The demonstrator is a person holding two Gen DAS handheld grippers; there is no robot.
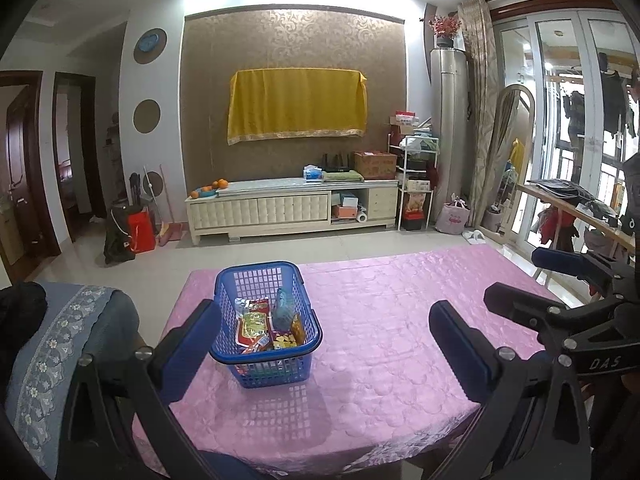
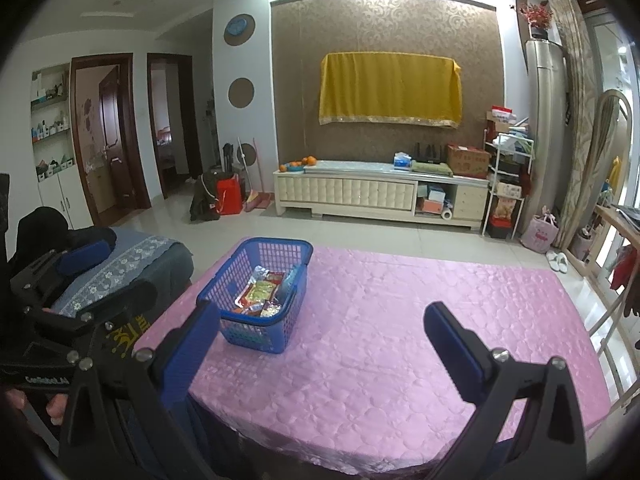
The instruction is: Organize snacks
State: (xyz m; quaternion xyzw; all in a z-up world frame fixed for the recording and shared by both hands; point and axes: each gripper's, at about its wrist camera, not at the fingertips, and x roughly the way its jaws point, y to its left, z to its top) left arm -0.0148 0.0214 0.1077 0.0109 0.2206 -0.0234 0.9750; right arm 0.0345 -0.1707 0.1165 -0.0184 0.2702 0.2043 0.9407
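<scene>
A blue plastic basket [image 1: 272, 372] stands on the left part of the pink-clothed table [image 1: 392, 320]. Several colourful snack packets [image 1: 260, 324] lie inside it. My left gripper [image 1: 324, 340] is open and empty above the table's near edge, its left finger just beside the basket. My right gripper [image 1: 516, 276] shows at the right edge, also open. In the right wrist view the basket [image 2: 252, 336] with its packets [image 2: 262, 294] sits ahead to the left on the table [image 2: 400, 320]. The right gripper [image 2: 326, 340] holds nothing there. The left gripper [image 2: 128, 268] hovers at far left.
A chair with a blue-grey embroidered cover [image 1: 60, 340] stands against the table's left side. A pale chair frame [image 2: 612, 320] is at the table's right. A white TV cabinet [image 2: 360, 192] lines the far wall across tiled floor.
</scene>
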